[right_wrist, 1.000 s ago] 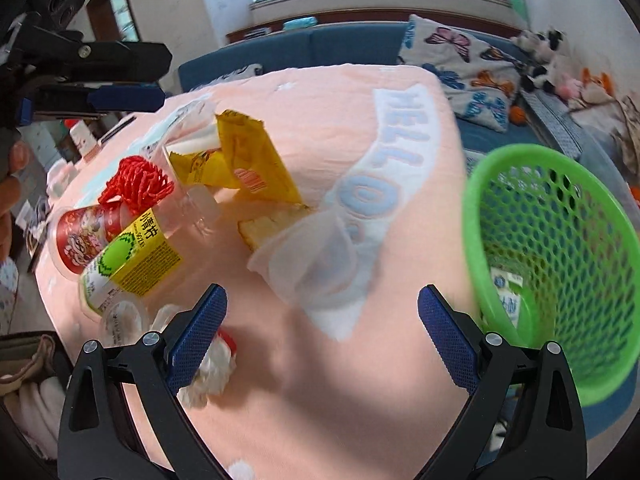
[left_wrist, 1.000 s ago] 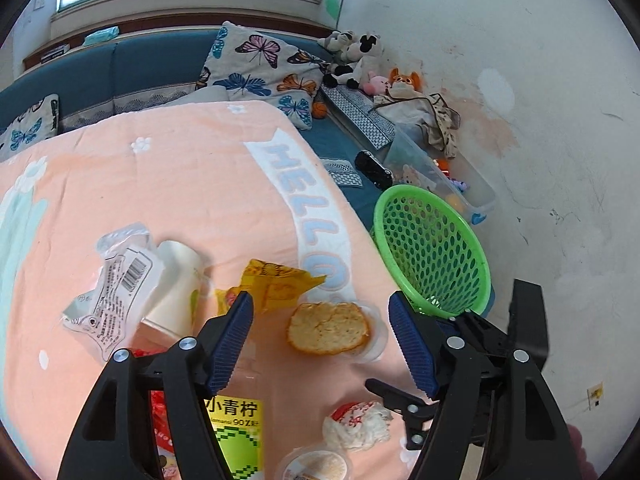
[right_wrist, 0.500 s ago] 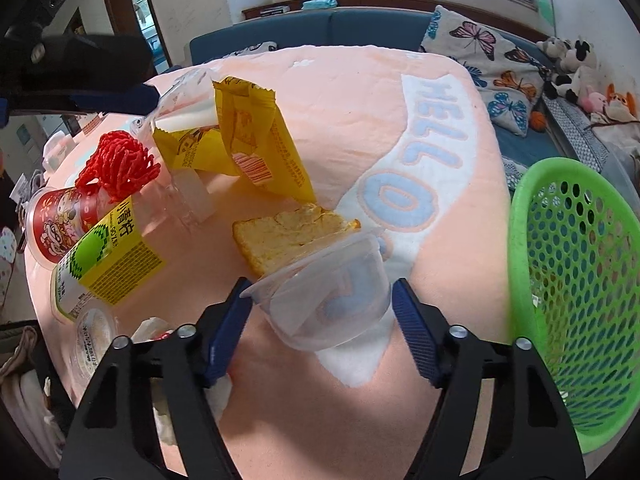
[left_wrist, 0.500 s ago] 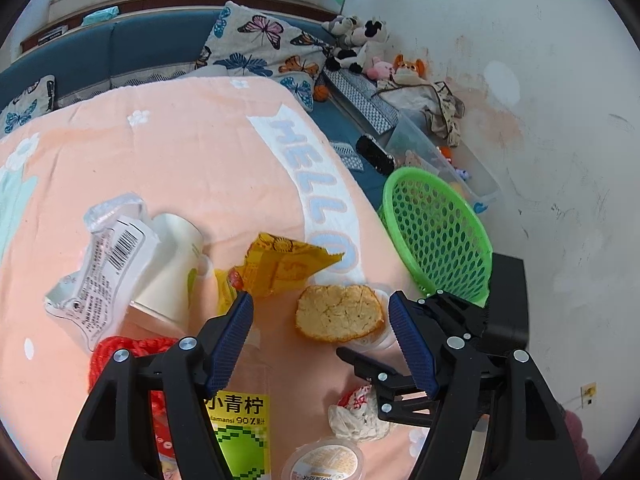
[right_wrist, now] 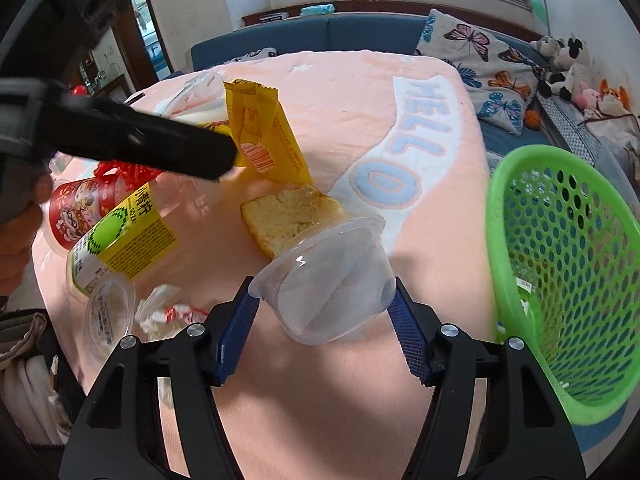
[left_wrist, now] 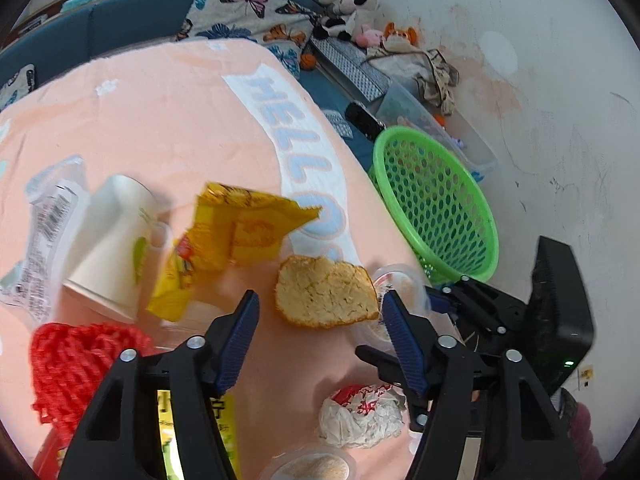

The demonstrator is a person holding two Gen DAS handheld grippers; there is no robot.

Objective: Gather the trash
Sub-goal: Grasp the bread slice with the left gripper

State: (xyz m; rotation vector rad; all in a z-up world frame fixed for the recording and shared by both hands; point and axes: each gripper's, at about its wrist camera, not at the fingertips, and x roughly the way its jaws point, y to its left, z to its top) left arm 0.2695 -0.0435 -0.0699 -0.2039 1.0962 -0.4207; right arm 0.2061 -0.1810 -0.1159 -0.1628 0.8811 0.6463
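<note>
Presently, the clear plastic cup is seen clamped between the blue pads of the right gripper, tilted on its side, its rim touching the slice of bread. The green basket is positioned just right of the cup, at the edge of the pink blanket. The left gripper is held wide, nothing between its pads, the bread lying ahead of them. A yellow wrapper, white paper cup, red mesh and crumpled wrapper are noted nearby.
</note>
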